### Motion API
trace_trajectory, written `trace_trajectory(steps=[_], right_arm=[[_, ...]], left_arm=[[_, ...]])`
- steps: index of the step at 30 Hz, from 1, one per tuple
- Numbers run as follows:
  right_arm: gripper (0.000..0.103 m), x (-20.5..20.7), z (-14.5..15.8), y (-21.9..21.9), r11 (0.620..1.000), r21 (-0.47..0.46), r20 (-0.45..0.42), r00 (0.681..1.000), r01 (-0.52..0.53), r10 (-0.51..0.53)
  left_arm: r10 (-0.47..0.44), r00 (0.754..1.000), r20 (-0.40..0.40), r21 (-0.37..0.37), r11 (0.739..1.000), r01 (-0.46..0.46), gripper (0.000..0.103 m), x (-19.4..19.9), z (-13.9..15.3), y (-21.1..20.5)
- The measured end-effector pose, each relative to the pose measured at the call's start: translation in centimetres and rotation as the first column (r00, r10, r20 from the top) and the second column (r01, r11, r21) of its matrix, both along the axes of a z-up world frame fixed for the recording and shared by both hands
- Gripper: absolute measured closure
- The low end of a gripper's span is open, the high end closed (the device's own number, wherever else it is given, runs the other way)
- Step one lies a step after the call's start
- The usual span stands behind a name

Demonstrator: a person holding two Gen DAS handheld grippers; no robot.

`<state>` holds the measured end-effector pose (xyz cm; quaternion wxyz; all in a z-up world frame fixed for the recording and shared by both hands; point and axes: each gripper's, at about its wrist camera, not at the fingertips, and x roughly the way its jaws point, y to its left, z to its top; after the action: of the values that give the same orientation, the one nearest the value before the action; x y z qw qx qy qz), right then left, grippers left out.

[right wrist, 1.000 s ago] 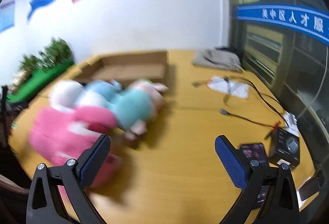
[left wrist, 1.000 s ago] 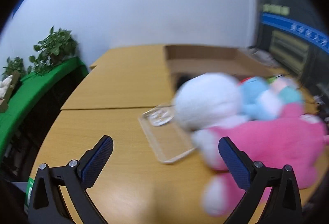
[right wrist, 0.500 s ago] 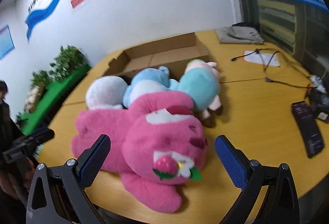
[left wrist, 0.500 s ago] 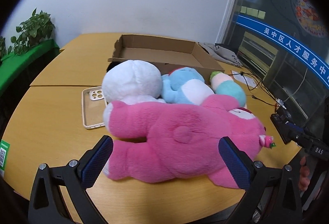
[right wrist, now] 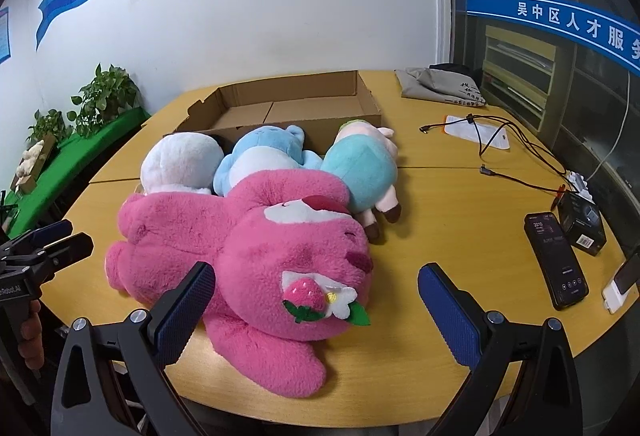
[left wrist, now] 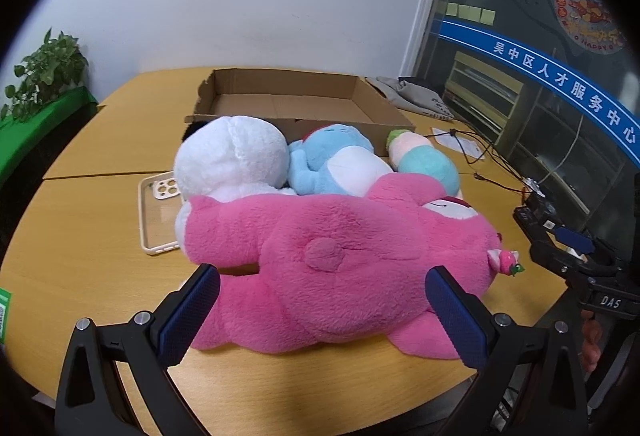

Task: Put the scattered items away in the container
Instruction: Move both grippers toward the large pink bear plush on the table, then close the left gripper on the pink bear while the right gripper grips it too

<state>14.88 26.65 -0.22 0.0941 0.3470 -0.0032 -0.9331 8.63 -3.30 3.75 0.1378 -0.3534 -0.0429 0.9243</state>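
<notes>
A big pink plush bear (left wrist: 340,256) (right wrist: 256,252) lies on its side at the near edge of the wooden table. Behind it rest a white plush (left wrist: 232,160) (right wrist: 180,164), a blue plush (left wrist: 336,160) (right wrist: 264,156) and a teal-and-pink plush (left wrist: 428,160) (right wrist: 360,172). An open shallow cardboard box (left wrist: 288,104) (right wrist: 288,108) stands behind them. My left gripper (left wrist: 320,316) is open, just short of the bear's back. My right gripper (right wrist: 316,312) is open in front of the bear's strawberry-marked head. Each gripper shows at the edge of the other's view.
A clear phone case (left wrist: 156,216) lies left of the white plush. Cables (right wrist: 512,152), a black phone (right wrist: 556,264), a small black box (right wrist: 580,224) and a grey cloth (right wrist: 440,88) are on the table's right side. Plants (right wrist: 104,100) stand on a green ledge at left.
Both cameras swung from blurred side views to face the plush pile squarely, and have drawn slightly closer. The toys have not moved; both grippers stayed open.
</notes>
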Motion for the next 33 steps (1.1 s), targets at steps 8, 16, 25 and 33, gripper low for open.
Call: trace_trajectory(steps=[8,16,25,33], right_arm=[[0.000,-1.1,-0.9,-0.8,1.000,0.012,0.033,0.999,-0.009,0.009],[0.000,-2.2,-1.6,-1.3,1.000,0.014,0.051,0.999,-0.012,0.012],[0.000,-3.6,-2.3,-1.3,1.000,0.007,0.077,0.997,-0.016,0.016],[0.000,-4.4,-2.6,-1.1,1.000,0.003,0.079,0.997,-0.020,0.020]], left_arm=[[-0.033,0.999,0.030,0.023,0.999,0.032,0.001,-1.4,-0.7,0.0],[-0.055,0.997,0.045,0.029,0.998,0.054,0.001,-2.4,-1.2,0.6],[-0.057,0.996,0.070,0.056,0.997,0.053,0.001,-3.9,-1.8,0.4],[-0.077,0.994,0.079,0.069,0.995,0.072,0.001,-4.9,-2.3,0.1]])
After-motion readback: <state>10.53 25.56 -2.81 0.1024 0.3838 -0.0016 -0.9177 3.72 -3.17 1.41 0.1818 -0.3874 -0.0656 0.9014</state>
